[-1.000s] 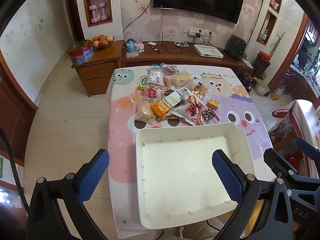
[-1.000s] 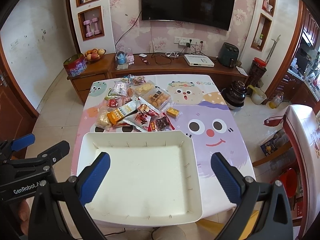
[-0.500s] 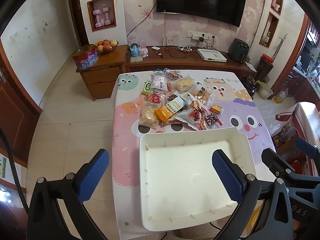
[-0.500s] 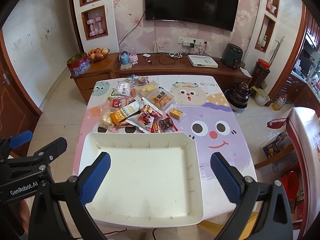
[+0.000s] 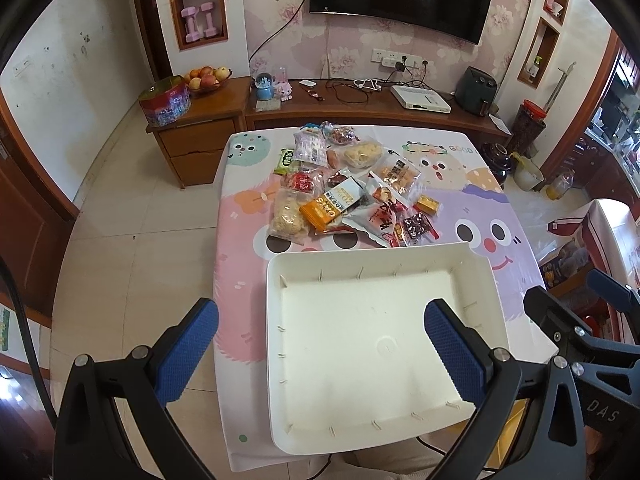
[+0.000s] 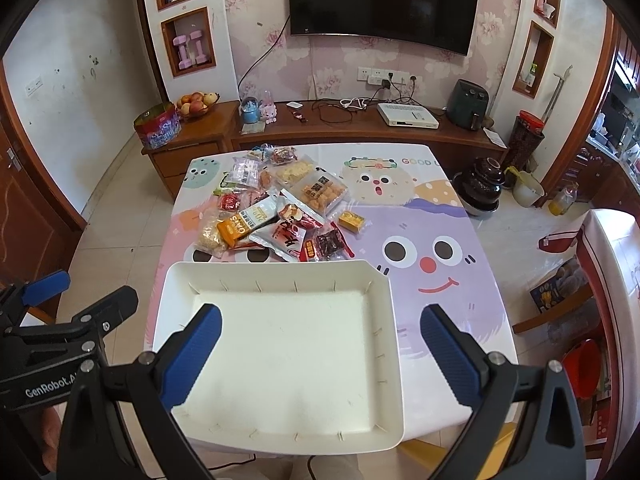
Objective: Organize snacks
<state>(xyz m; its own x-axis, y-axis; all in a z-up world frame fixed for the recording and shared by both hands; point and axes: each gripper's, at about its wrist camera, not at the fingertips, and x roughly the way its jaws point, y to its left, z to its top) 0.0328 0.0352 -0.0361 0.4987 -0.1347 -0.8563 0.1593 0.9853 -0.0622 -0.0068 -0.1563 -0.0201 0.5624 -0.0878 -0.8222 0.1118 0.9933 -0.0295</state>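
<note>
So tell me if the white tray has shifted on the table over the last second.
Cannot tell; the white tray keeps its place beside the snack pile, and only the cameras moved.

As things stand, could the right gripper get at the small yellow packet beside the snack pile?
Probably yes: the right gripper is open and empty above the white tray, and the yellow packet lies uncovered at the pile's right edge.

The worktop wears a cartoon-print cloth. A white tray sits at its near edge; a heap of snack packets lies just beyond, toward the far left.
</note>
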